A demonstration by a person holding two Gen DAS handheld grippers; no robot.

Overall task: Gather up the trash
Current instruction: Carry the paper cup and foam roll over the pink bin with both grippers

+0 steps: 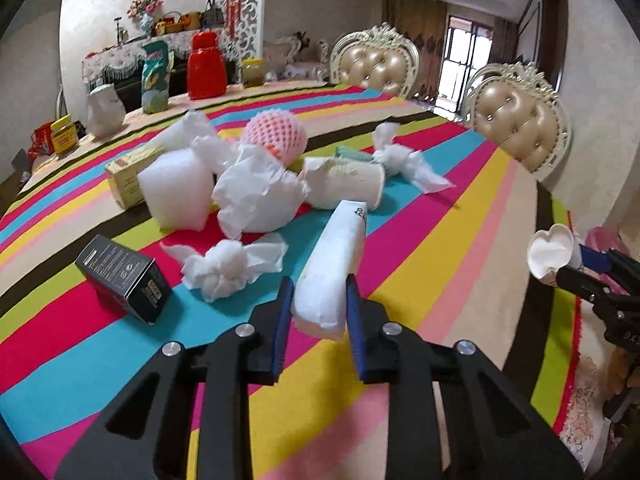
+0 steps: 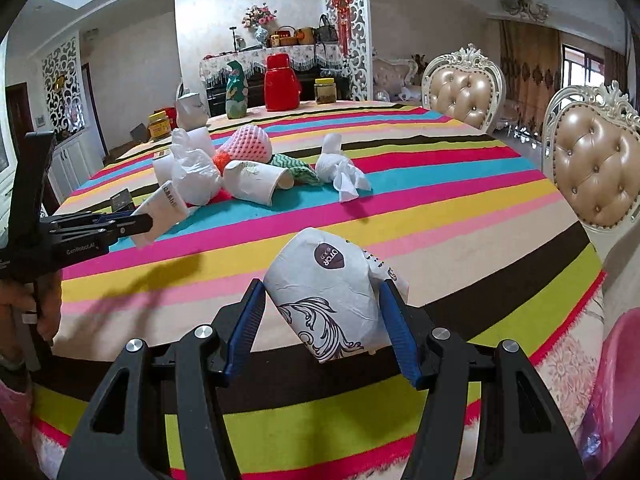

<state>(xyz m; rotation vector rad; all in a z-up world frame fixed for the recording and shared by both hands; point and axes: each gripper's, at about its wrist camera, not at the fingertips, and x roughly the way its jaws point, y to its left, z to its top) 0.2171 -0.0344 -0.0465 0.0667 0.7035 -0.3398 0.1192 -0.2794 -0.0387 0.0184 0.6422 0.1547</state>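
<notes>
the left gripper (image 1: 316,296) is pinched on a flattened white pack (image 1: 330,264), its far end pointing toward the trash heap (image 1: 256,176) on the striped table (image 1: 440,240). the right gripper (image 2: 320,312) clamps a crushed paper cup (image 2: 332,292) above the table's near edge. a tissue wad (image 1: 228,266) and black box (image 1: 124,278) lie just left of the pack; another tissue (image 2: 340,174) sits right of the heap

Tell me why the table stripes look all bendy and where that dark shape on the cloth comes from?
Both wrist views use a fisheye lens, so the striped tablecloth curves and the corners go black. In the right wrist view the left gripper, shut on a white packet, throws a soft shadow on the cloth; the window glares brightly.
</notes>
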